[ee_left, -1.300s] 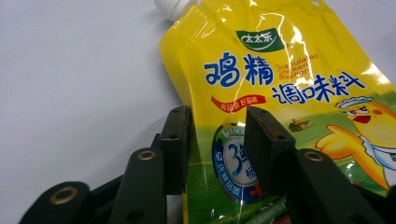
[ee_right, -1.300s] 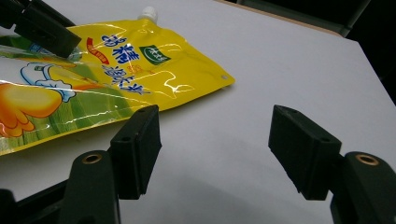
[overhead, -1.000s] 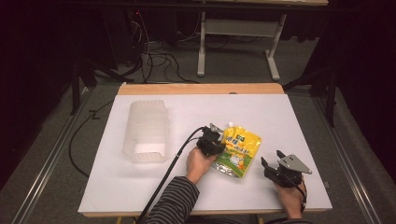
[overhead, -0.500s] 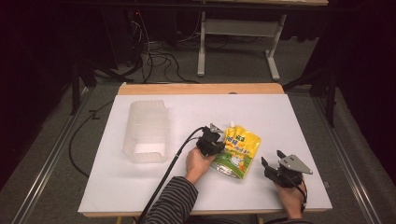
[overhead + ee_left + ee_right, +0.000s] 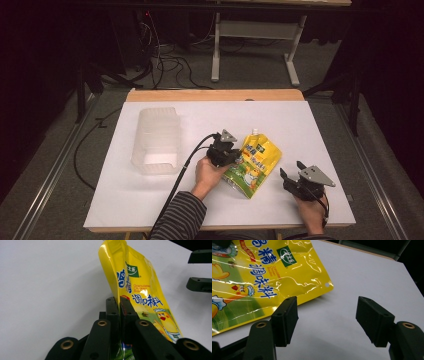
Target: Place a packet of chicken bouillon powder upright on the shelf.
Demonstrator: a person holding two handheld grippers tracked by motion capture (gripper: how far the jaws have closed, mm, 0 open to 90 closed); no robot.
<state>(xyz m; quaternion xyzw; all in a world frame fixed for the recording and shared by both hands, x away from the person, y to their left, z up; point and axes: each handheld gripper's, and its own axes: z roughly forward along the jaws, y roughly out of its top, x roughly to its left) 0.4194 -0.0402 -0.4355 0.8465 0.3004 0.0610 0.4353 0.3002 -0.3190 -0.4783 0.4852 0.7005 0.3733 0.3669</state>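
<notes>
Yellow pouch (image 5: 255, 162) edge pinched by left gripper (image 5: 119, 305) above table (image 5: 150, 200).

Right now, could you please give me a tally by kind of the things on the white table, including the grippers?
Yellow pouch: 1, clamped at its edge in the left gripper
Clear plastic container: 1
Grippers: 2, the left gripper and the right gripper, whose jaws stand open
Total: 4

Pouch (image 5: 254, 164): glossy yellow plastic film, crinkled, printed.
Bin (image 5: 156, 140): translucent, frosted plastic.
Bench (image 5: 150, 195): matt white top, smooth; wooden rim.
Fingers (image 5: 287, 317): matt black plastic.
</notes>
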